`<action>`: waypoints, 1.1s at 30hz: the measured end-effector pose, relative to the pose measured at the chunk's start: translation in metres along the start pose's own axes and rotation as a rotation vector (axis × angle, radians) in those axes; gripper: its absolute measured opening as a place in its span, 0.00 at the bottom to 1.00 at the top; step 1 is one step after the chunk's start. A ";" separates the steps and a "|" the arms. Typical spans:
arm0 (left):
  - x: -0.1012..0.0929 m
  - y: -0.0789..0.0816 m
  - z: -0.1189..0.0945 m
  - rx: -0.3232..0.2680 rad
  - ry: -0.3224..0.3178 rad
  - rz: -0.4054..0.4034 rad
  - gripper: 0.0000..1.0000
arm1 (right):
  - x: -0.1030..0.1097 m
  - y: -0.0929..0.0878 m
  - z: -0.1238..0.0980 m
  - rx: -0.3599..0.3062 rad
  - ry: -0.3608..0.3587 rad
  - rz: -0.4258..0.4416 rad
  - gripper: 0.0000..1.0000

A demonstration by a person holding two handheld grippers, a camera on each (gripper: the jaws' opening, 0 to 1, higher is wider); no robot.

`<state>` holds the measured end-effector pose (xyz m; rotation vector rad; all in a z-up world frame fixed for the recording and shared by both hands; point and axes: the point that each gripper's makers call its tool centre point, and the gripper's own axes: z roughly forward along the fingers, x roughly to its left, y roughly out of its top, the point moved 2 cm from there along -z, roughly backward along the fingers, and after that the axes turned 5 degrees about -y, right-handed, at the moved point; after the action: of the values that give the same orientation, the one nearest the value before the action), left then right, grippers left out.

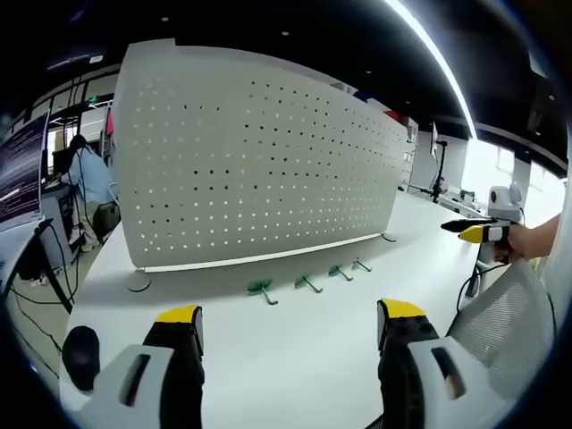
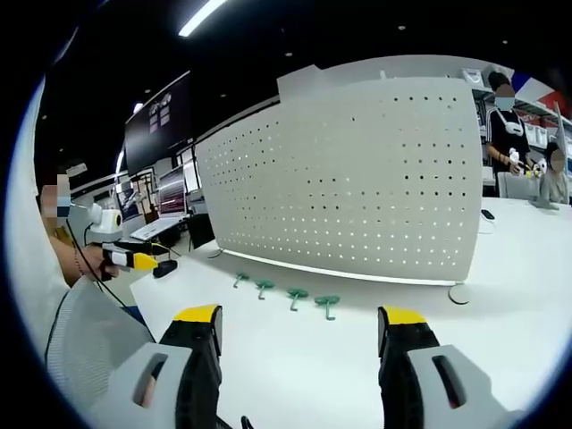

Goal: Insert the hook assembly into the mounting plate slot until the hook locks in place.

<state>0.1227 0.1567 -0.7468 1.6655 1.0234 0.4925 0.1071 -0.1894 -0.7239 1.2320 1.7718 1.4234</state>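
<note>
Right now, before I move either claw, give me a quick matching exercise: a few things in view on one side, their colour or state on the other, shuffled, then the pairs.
Things:
1. Pegboard panel
2. Hooks in a row on the table
3. Left claw
4. Tips of the left claw's fingers

Colour or state:
A. Yellow
B. White, upright, full of small holes
C. Open, holding nothing
D. Green, lying in front of the panel

Pairs: 1-B, 2-D, 3-C, 4-A
</note>
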 end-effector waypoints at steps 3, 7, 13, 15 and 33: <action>0.000 -0.001 0.002 0.009 -0.003 0.002 0.82 | 0.001 0.000 0.001 -0.001 0.004 -0.004 0.68; 0.000 -0.001 0.005 0.014 -0.011 0.006 0.82 | 0.002 0.000 0.001 -0.003 0.002 -0.002 0.68; 0.000 0.002 0.011 0.021 -0.035 0.020 0.82 | 0.003 -0.001 0.000 0.002 0.001 -0.005 0.68; 0.000 0.003 0.014 0.026 -0.040 0.027 0.82 | 0.003 -0.002 -0.001 0.002 0.001 -0.005 0.68; 0.008 0.011 0.041 0.093 -0.137 0.119 0.81 | 0.003 -0.004 -0.003 0.012 0.004 -0.009 0.68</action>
<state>0.1617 0.1396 -0.7524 1.8240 0.8614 0.4070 0.1020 -0.1882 -0.7260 1.2266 1.7886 1.4126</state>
